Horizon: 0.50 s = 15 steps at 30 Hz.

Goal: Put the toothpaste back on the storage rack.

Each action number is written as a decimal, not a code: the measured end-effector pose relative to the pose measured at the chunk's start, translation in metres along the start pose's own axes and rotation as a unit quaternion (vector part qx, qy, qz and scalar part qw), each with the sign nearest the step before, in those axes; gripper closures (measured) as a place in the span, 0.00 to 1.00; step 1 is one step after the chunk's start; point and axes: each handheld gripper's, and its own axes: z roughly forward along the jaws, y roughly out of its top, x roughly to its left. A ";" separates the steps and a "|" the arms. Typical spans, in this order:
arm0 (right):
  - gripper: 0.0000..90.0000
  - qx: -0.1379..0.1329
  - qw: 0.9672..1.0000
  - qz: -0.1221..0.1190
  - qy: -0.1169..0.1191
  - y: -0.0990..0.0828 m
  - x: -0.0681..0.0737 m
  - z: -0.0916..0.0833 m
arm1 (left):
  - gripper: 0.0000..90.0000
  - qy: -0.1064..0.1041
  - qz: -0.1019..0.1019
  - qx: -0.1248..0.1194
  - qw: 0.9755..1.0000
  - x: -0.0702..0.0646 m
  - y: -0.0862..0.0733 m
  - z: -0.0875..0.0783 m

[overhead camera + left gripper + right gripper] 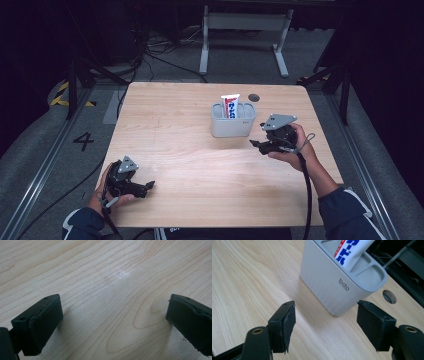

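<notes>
**Holder within reach, both sets of jaws empty**

While parked just off the near corner of the pale grey ribbed plastic holder (329,287), standing apart and clasping nothing: the jaws of the right gripper (261,145). Upright in one of the holder's compartments near the far middle of the light wooden worktop (175,125): a white tube with red and blue print (230,106), leaning slightly. At the near left corner, low over bare wood, also spread wide with nothing between them: the jaws of the left gripper (146,187).

Likely trouble, judged from this layout:
- A nudge instead of a grasp. Light-looking holder, jaws aimed at a corner rather than square to a wall; one pad arriving first would probably skid or spin it.
- A toppled tube. Loosely lodged and top-heavy, so liable to tip out if the holder is bumped or tilted.
- A gap perhaps too narrow for the holder's full width, forcing a pinch on the rim.

From the right gripper view: the small logo on the holder's wall, the divided compartments, the round hole in the worktop (389,296) behind. From the high view instead: both hands together, well apart. From the left gripper view: wood grain (112,277) between the pads.
</notes>
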 end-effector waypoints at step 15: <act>0.36 0.004 1.000 -0.005 -0.009 -0.038 0.007 -0.010 | 0.01 0.000 0.001 -0.001 1.000 0.000 0.000 0.000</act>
